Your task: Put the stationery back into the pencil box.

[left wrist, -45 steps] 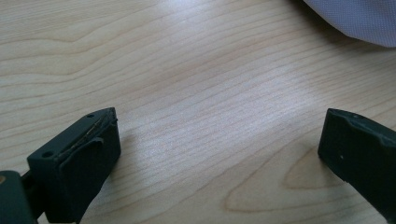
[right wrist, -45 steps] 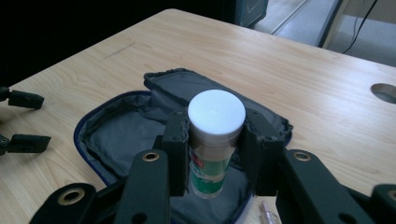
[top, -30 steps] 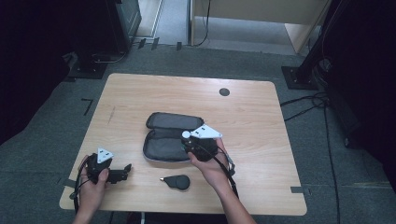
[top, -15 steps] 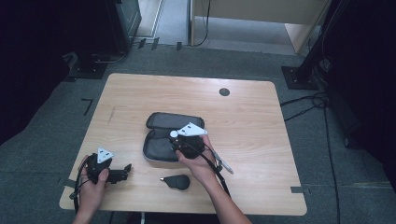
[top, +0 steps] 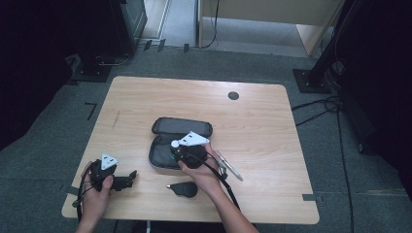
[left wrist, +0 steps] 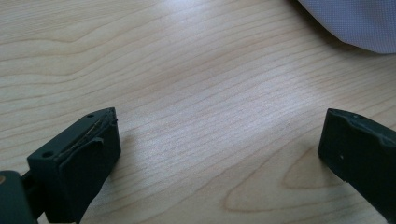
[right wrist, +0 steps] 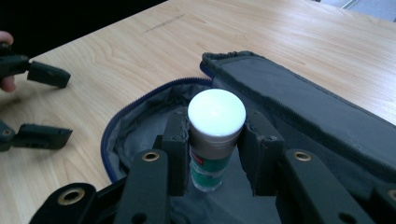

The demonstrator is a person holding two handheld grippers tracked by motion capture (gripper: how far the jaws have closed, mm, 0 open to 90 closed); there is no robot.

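On the wooden tabletop [top: 145, 97] an open dark case [top: 167, 141] lay near the middle, its lid folded back on the far side. The right tool [right wrist: 216, 154] hung over the case's open half with its jaws closed against a small tube [right wrist: 214, 140] that had a white cap, a grey collar and a green label; the tube stood roughly upright between the jaws, above the grey lining. In the high view the right tool [top: 187, 150] sat at the case's right edge, the white cap showing beside its grey plate, held by the right hand [top: 204, 172]. A pen [top: 228, 166] lay just right of that hand, and a small dark rounded thing [top: 183, 189] lay near the front edge. The left tool [top: 127, 178] rested low by the front left corner, held by the left hand [top: 97, 194], well apart from the case; its jaws stood wide apart with nothing but bare wood between them [left wrist: 219, 154].
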